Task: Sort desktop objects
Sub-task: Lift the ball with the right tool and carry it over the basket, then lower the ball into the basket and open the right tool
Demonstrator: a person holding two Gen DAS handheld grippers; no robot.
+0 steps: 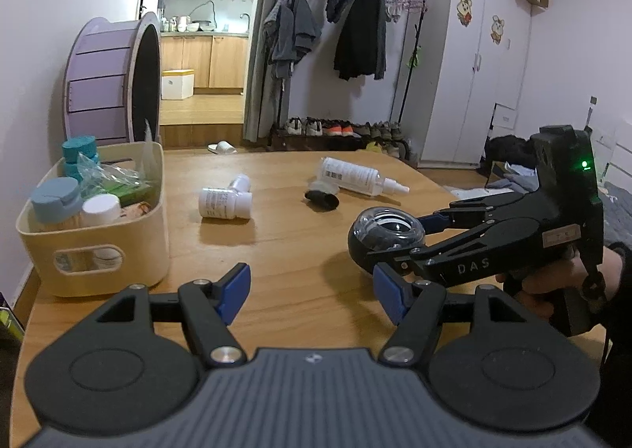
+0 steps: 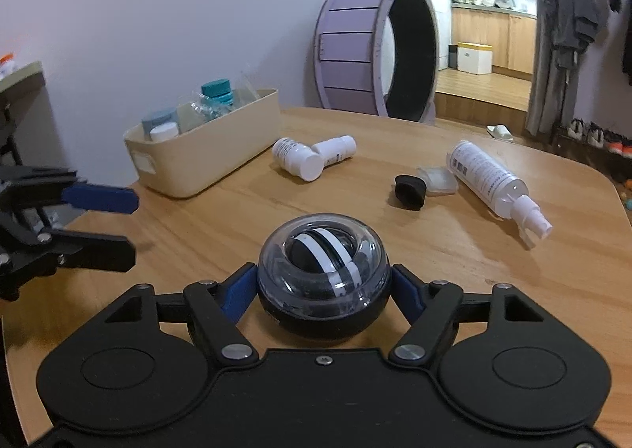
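My right gripper (image 2: 324, 270) is shut on a clear-domed gyro ball (image 2: 324, 250) with a black base, its blue pads pressing both sides just above the wooden table (image 2: 237, 219). In the left wrist view, the ball (image 1: 385, 228) and right gripper (image 1: 389, 240) sit at the right, a hand behind them. My left gripper (image 1: 312, 274) is open with nothing between its fingers, and shows at the left edge (image 2: 130, 224) of the right wrist view. A cream basket (image 1: 118, 282) (image 2: 205, 167) holds several bottles.
Two white pill bottles (image 1: 225, 203) (image 2: 298, 159) lie on the table next to the basket. Further right lie a white spray bottle (image 1: 355, 175) (image 2: 489, 179), a small black piece (image 1: 322, 200) (image 2: 410, 191) and a clear case (image 2: 438, 179). A purple wheel (image 1: 106, 80) stands behind the table.
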